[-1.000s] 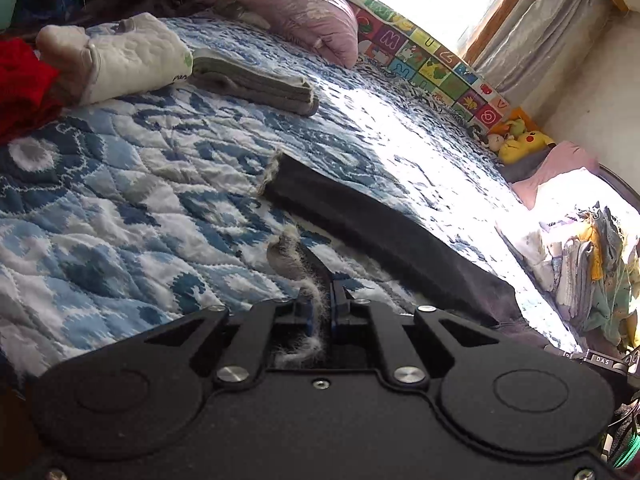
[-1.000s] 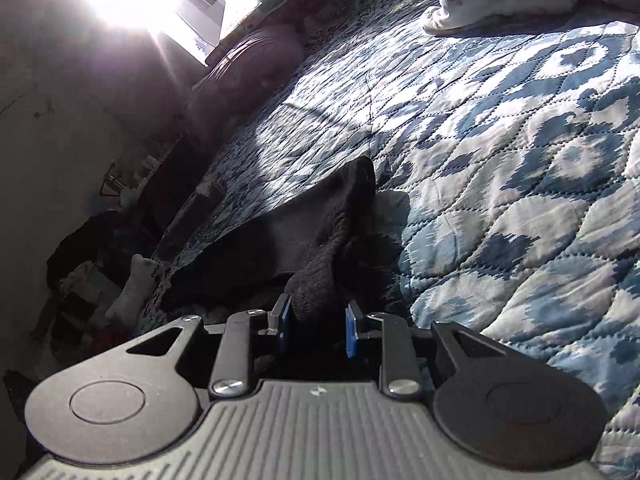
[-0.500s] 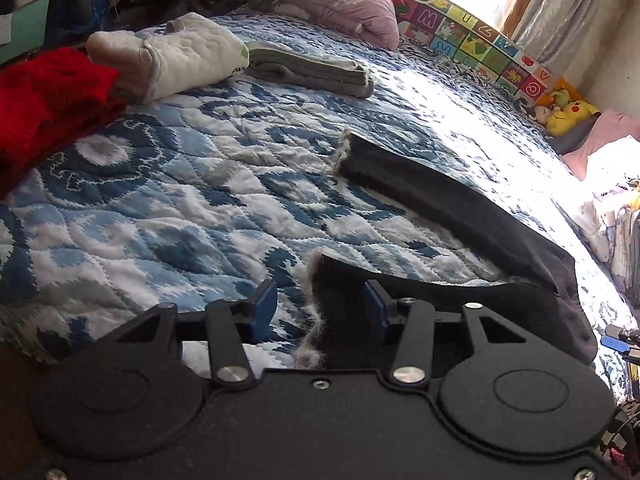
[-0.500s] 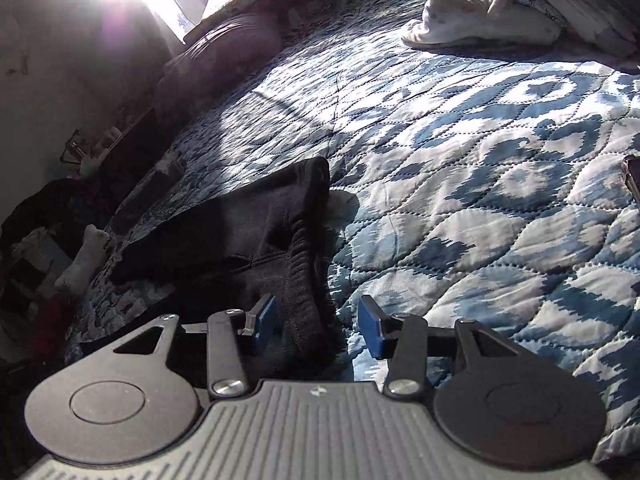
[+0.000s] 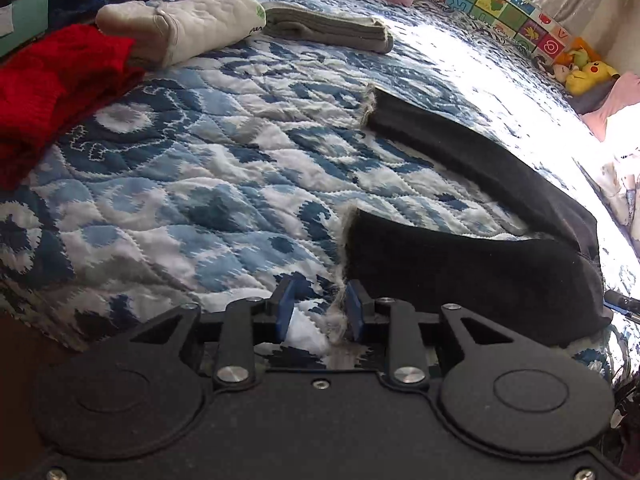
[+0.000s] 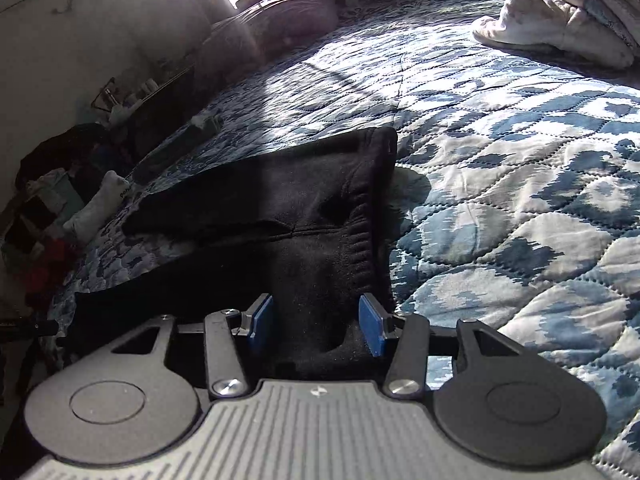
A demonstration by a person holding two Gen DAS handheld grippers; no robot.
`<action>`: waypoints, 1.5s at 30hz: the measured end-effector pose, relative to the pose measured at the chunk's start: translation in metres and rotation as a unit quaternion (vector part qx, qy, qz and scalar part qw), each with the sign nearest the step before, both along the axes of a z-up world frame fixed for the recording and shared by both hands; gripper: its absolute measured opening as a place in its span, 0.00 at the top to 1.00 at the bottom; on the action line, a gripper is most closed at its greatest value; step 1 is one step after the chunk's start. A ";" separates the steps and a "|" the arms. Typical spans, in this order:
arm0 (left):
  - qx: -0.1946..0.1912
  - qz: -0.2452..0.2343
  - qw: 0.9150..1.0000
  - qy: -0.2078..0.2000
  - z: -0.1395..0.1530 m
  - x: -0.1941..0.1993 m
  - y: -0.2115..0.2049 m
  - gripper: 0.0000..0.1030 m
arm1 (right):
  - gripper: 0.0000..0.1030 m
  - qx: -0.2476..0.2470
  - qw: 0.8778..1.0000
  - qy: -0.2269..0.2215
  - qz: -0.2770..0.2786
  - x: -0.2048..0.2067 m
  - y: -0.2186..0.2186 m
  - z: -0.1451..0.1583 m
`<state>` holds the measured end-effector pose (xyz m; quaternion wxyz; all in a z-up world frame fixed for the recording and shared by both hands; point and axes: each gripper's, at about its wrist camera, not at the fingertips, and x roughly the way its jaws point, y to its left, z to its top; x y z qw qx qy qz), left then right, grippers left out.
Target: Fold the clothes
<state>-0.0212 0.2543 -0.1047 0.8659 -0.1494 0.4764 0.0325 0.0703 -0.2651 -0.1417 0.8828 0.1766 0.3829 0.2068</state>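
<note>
Quilted bed (image 5: 168,200): black trousers (image 5: 460,264) flat; left gripper (image 5: 320,310), right gripper (image 6: 316,322) both agape, empty; waistband right-view only.

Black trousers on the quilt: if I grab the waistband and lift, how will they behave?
Probably floppy: the black trousers already sag and crease flat on the quilt. Their fleecy lining suggests some weight and drag rather than sliding.

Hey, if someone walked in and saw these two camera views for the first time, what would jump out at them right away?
The black pants laid out across the blue and white quilt, legs apart, fleecy cuffs showing. The open left gripper sits at the near cuff; the open right gripper straddles the waistband end. Next, the bright red knit at the quilt's left edge, beside a folded white garment and a grey one.
</note>
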 end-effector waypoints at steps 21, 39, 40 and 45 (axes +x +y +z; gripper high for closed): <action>0.001 -0.020 0.997 -0.078 0.035 0.036 -0.051 0.52 | 0.43 0.053 0.998 0.009 -0.037 -0.004 -0.015 0.003; 0.007 -0.048 0.993 -0.112 0.034 0.054 -0.097 0.63 | 0.54 -0.046 0.994 -0.098 -0.011 -0.016 0.017 0.038; -0.015 -0.078 0.990 -0.116 0.031 0.062 -0.113 0.64 | 0.54 -0.050 0.994 -0.100 0.009 -0.011 0.027 0.039; -0.041 -0.202 0.969 -0.139 0.003 0.099 -0.198 0.84 | 0.74 -0.036 0.993 -0.092 0.059 0.020 0.066 0.029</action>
